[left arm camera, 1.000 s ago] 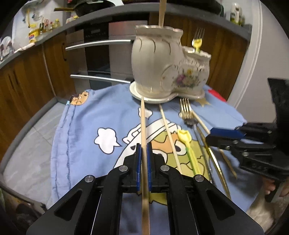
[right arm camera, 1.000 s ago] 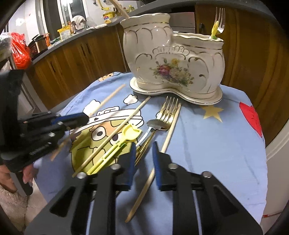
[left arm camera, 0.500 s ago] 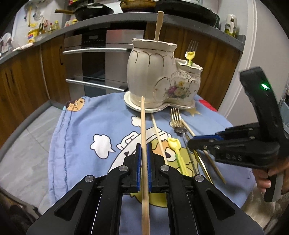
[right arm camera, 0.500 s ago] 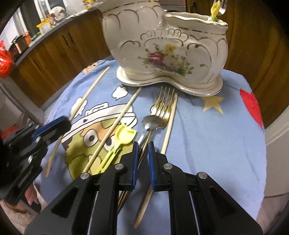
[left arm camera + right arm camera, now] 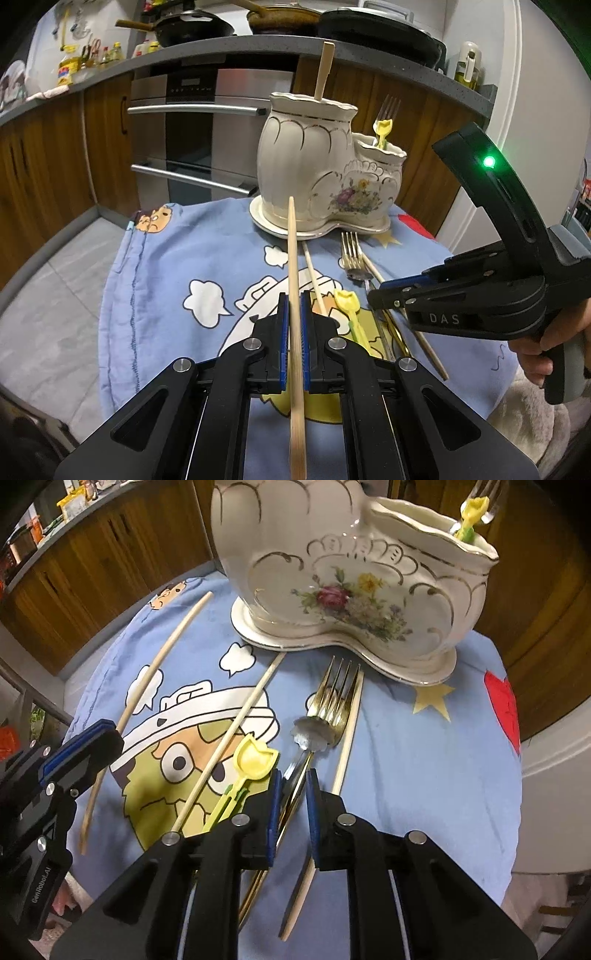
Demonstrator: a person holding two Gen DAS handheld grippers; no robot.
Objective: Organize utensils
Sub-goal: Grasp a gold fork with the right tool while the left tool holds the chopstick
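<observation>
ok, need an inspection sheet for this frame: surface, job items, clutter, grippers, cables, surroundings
Surface: round table under a blue cartoon cloth.
Job's things: ceramic holder on its saucer; a chopstick stands in the tall part, a fork with a yellow spoon in the low part. Loose on the cloth: two chopsticks, gold forks, a metal spoon, another yellow spoon.
Clutter: nothing seen.
Grippers: left gripper shut on a held chopstick; right gripper low over the fork handles, narrow gap, grip unclear.
Cables: nothing seen.
Surroundings: oven, wood cabinets, pans on the counter.

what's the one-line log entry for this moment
left gripper: shut on chopstick | right gripper: over spoon, grip unclear | holder: upright on cloth
</observation>
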